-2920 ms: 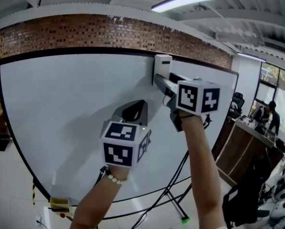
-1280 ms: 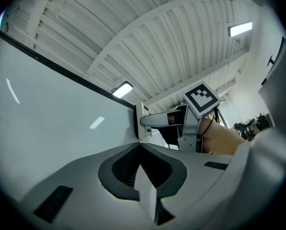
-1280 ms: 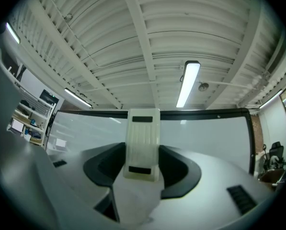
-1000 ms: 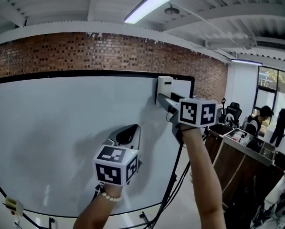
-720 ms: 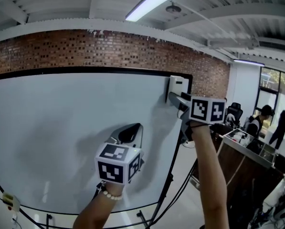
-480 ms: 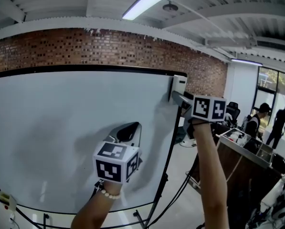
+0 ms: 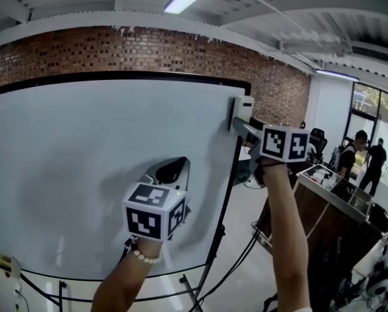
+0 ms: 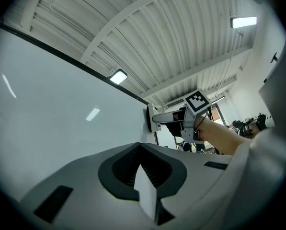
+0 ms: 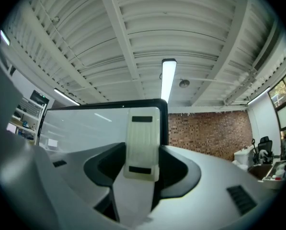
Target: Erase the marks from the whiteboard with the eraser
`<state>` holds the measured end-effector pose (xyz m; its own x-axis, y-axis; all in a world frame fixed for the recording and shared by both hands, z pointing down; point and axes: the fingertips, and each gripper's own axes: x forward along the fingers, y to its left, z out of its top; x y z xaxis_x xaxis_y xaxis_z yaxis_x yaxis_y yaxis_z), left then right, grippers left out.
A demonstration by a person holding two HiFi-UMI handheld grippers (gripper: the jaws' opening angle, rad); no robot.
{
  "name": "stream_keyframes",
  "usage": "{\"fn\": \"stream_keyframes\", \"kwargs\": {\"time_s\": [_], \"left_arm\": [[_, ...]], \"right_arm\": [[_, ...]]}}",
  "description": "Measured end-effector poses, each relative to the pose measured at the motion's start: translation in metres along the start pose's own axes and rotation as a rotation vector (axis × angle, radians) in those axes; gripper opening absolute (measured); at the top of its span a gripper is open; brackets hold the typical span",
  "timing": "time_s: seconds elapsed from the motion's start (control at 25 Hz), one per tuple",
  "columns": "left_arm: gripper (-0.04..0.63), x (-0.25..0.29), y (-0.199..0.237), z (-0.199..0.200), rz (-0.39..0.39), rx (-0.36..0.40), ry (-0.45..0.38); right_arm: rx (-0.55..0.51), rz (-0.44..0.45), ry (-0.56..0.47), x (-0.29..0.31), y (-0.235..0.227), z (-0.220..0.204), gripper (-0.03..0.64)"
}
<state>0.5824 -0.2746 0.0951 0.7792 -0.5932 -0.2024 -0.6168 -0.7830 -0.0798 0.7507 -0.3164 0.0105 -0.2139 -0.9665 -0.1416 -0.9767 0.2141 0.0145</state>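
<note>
Head view: the right gripper (image 7: 244, 126) is raised to the top right corner of the whiteboard (image 7: 83, 148). The eraser (image 7: 242, 108) sits at the tip of its jaws, against the board's black edge. The left gripper (image 7: 173, 169) hovers lower, jaws pointing at bare board, well apart from the eraser. No marks show on the white face.

Left gripper view: the jaws are pressed together with nothing between them. The eraser lies far ahead of them and to the right, seemingly flat on the board.

Right gripper view: the jaws are clenched on the eraser, upright between them, with the board's corner just beyond.

The wiping stroke looks to have reached the frame. If any faint mark remains, the next move calls for drawing the eraser back across the face, pad flat and pressed.
</note>
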Motion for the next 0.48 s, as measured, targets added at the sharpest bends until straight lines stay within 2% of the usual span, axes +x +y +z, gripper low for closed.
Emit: {"fn": "stream_keyframes", "kwargs": {"time_s": [0.32,0.48], "left_arm": [[-0.012,-0.005,-0.002,-0.016,-0.009,-0.009,0.017],[-0.012,-0.003,-0.01,-0.024,-0.032,-0.004,0.034]], "right_arm": [[-0.007,-0.014,0.044,-0.006,-0.002,-0.048,0.245],[-0.004,-0.018,0.047,-0.009,-0.003,-0.057,0.245]]}}
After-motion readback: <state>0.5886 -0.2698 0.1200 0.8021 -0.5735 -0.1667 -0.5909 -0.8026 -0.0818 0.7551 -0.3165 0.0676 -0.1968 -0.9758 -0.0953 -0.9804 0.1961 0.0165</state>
